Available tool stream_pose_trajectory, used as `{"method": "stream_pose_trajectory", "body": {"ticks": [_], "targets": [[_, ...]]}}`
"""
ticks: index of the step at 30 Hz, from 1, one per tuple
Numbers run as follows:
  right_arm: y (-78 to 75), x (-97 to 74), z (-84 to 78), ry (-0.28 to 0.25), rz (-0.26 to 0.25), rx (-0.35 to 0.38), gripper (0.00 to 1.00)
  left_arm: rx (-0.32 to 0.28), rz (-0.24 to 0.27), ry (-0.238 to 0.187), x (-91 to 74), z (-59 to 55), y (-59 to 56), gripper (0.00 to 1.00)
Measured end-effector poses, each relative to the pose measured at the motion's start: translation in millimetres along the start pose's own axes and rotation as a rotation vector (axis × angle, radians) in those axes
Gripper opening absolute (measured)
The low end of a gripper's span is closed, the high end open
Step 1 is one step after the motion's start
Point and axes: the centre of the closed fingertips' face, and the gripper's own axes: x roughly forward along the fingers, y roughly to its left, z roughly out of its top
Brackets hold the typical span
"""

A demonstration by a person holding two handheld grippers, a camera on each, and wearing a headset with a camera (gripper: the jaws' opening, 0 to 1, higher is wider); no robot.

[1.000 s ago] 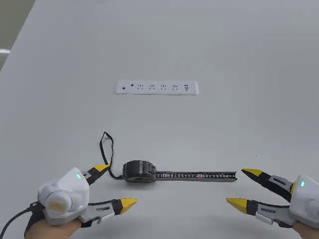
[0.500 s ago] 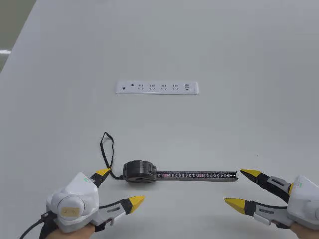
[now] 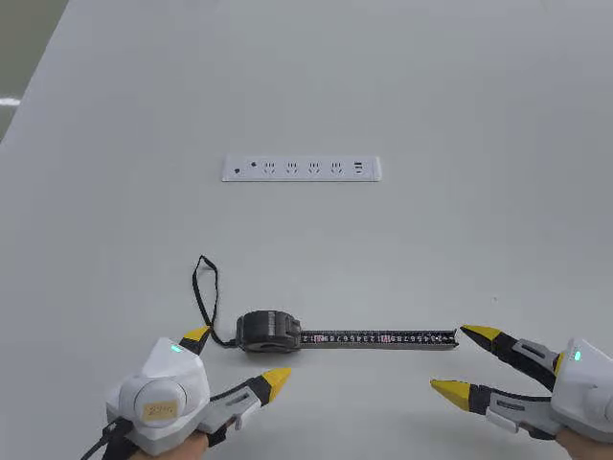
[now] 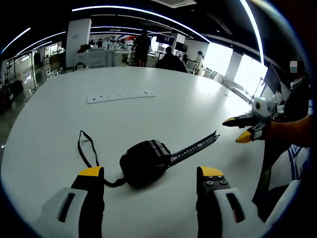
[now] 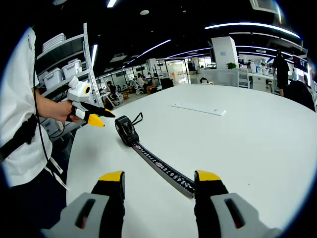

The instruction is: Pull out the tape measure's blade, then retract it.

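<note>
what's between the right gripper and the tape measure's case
The pulled-out blade fills that stretch, running from the case nearly to the right gripper; the head view shows it plainly.

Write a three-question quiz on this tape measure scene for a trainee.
1. True or false: the blade lies pulled out of the case.
2. The left gripper is: A) shut on the case; B) open, holding nothing; C) shut on the blade.
3. Short answer: which gripper is nearer the blade's tip?

Key: 1 true. 2 B. 3 the right gripper.
</note>
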Motion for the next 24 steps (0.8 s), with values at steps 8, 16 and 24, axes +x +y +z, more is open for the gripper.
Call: {"method": "stream_pose_trajectory", "body": {"ticks": [8, 16, 24], "targets": [[-1.1, 0.1, -0.8, -0.005, -0.003, 0.005, 0.57, -0.034, 0.076, -0.041, -0.5, 3.9, -0.5, 0.76], [-5.4, 0.4, -3.0, -0.004, -0.002, 0.008, 0.56, -0.074, 0.113, -0.050, 8.8, -3.4, 2.1, 0.81], [-8.8, 0.4, -3.8, 0.000, 0.001, 0.007, 0.56, -0.094, 0.153, -0.054, 20.2, -5.4, 5.5, 0.83]]}}
